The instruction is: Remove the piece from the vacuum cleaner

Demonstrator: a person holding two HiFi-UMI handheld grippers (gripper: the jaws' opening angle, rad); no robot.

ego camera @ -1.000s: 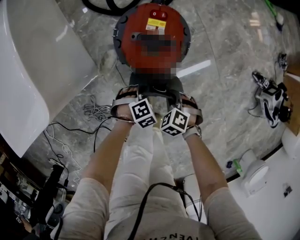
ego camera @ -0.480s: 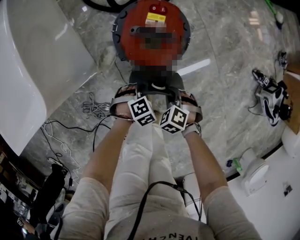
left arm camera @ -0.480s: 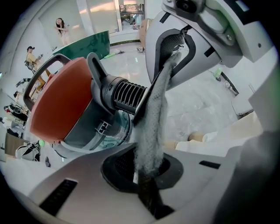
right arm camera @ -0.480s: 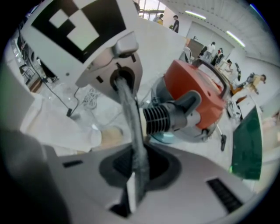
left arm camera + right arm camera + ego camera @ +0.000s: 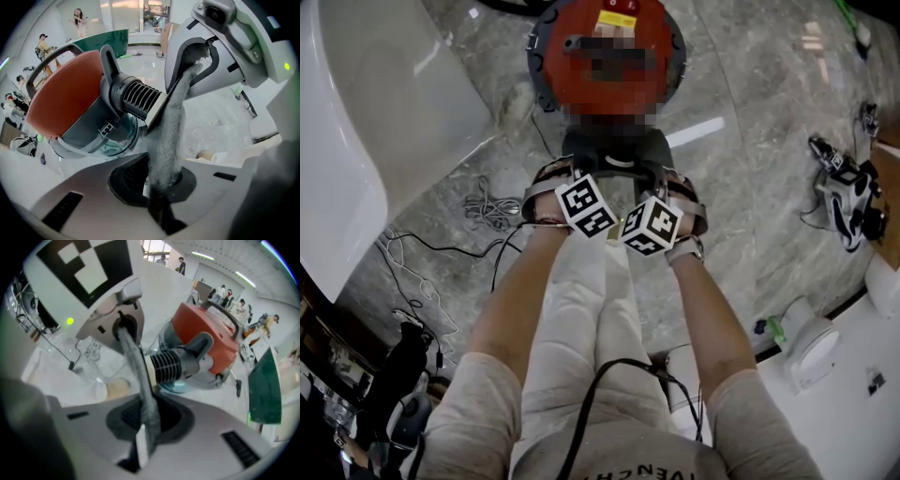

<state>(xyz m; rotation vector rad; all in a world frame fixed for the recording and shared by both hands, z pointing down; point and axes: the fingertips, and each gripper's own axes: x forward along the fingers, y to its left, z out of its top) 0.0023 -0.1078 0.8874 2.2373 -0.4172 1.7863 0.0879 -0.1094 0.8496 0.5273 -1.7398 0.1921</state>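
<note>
Vacuum cleaner (image 5: 553, 70) is cut by the head view's top edge — distant people (image 5: 269, 324) too small to make out.

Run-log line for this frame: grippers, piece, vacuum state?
phase: two-gripper hold | left gripper: shut on grey piece | right gripper: shut on same piece | vacuum cleaner: on floor, ribbed collar facing grippers | detached: cannot tell

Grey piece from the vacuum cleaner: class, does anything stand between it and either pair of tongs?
Nothing visible does. The left tongs and the right tongs are each shut on the grey piece, which spans between them, with the vacuum cleaner behind it.
</note>
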